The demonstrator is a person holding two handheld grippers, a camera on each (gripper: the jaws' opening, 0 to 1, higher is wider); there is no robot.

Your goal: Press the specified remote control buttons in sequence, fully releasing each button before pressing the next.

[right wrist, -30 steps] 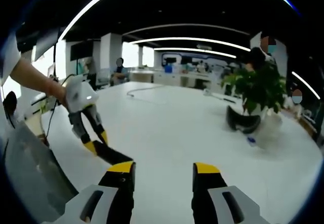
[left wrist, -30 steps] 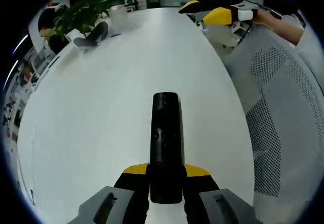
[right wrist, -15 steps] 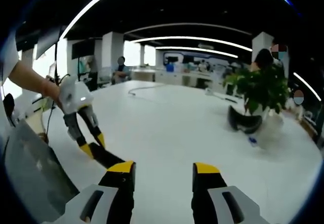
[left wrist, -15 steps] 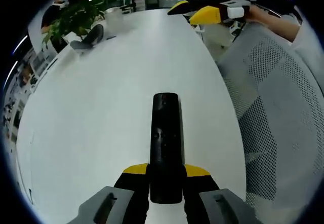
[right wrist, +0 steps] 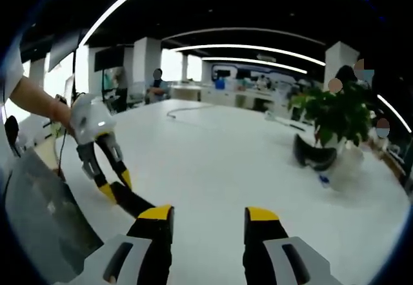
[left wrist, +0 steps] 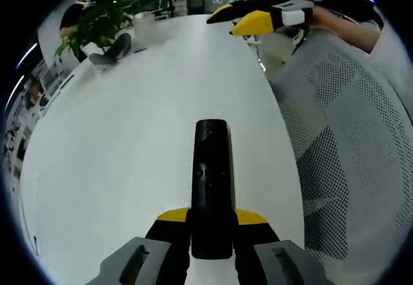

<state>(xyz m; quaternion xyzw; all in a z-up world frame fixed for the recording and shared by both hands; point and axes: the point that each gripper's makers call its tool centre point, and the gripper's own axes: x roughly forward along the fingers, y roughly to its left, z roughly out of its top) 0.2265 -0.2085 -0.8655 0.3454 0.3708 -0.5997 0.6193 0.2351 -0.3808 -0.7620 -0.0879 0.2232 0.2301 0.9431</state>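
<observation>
- Left gripper (left wrist: 211, 233) clamps the remote control (left wrist: 211, 188), seemingly above the table (left wrist: 116, 156).
- Right gripper (right wrist: 202, 215) gapes, empty; lower one fingertip squarely, then lift clear.

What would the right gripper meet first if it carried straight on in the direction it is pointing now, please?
Probably nothing close: the right gripper is open with nothing between its jaws, and it points over a bare stretch of the white table. The remote control, held by the left gripper, lies off to one side. Depth is unclear.
</observation>
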